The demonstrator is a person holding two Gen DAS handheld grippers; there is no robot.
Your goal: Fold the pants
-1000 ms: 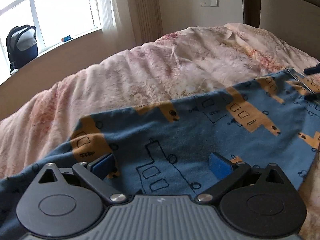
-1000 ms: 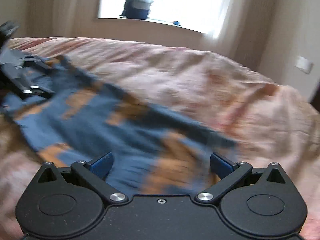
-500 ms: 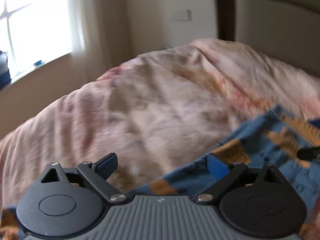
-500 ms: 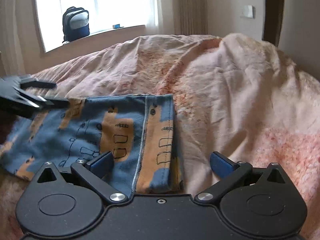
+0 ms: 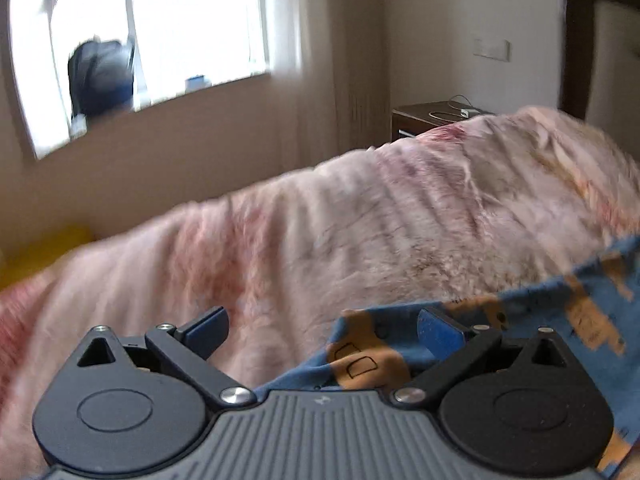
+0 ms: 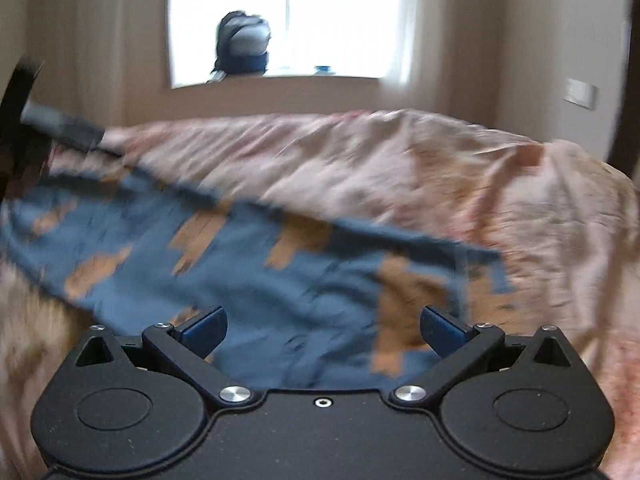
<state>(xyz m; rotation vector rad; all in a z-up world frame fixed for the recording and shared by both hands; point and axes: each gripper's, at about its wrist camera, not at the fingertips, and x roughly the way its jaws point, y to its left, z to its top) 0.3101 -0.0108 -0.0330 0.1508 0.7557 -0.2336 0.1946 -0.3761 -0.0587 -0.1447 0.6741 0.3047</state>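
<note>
Blue pants point(image 6: 256, 280) with orange block print lie spread on the pink fuzzy blanket point(image 6: 460, 184) of the bed, filling centre and left of the right wrist view, blurred by motion. Right tool point(image 6: 323, 326) sits low centre of frame, blue pads wide apart, nothing between them; pants fabric lies under and ahead of the fingers. Whether the pads touch the cloth, cannot tell.

Left wrist view: pants point(image 5: 540, 320) only in lower right of frame, one edge running up toward the right border. Left tool point(image 5: 322, 326) also spread wide, holding nothing. Its right pad point(image 5: 438, 330) sits over the pants edge with an orange patch just beside it; its left pad point(image 5: 208, 326) is over bare blanket point(image 5: 360, 232).

Upper left of the right wrist view: dark blurred shape point(image 6: 60, 124) at the far end of the pants, likely the other tool, too smeared to be sure.

Background: bright window point(image 5: 160, 28) upper left in the left view, dark backpack point(image 5: 100, 76) on the sill; same backpack point(image 6: 242, 46) top centre in the right view. Small blue item point(image 5: 195, 80) on the sill. Wall switch plate point(image 5: 491, 48) upper right, dark nightstand point(image 5: 432, 118) with a cable behind the bed. Yellow object point(image 5: 44, 252) at left edge, unclear.
</note>
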